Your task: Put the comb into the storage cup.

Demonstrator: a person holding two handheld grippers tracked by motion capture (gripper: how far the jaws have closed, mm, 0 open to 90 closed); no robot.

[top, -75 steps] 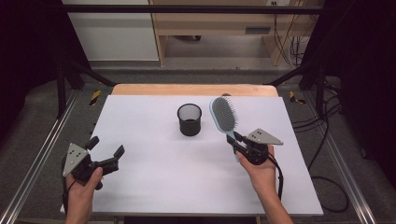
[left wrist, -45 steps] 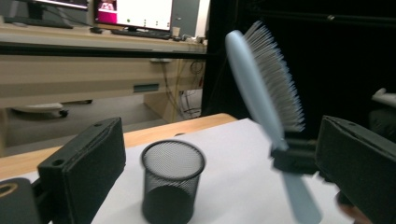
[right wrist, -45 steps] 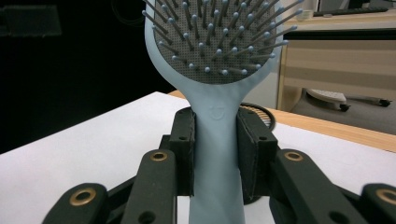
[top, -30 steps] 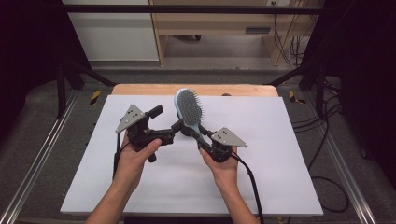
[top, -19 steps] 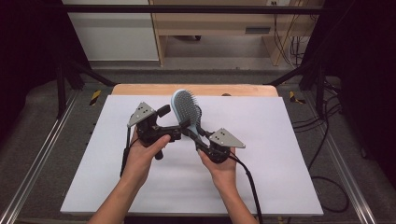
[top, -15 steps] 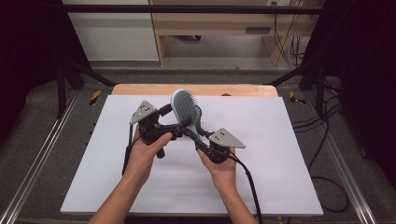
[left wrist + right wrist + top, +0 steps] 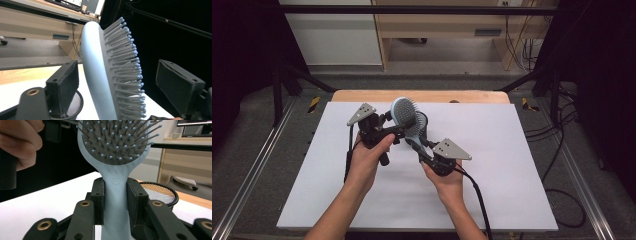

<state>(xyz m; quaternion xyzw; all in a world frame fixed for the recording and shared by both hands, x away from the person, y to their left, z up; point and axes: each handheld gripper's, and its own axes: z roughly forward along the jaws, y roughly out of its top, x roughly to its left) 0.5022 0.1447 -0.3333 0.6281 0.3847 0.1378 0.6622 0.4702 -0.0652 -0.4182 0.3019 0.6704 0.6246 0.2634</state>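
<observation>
pale blue hairbrush [image 7: 115, 187] with grey dotted pad and blue-tipped bristles. black mesh cup [image 7: 160, 192] showing orange-ish inside, on a white desk [image 7: 512, 150] with a wooden far edge.

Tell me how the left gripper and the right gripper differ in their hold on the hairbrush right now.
The right gripper is clamped on the hairbrush handle, pads pressed against both sides; the left gripper straddles the brush head with gaps beside both pads. The right gripper's jaws sit narrow; the left gripper's stand wider and have just been closing, with the head between them. In the high view, the right gripper sits nearer the person, the left farther up. Both are black and hand-held, with a grey plate on top.
</observation>
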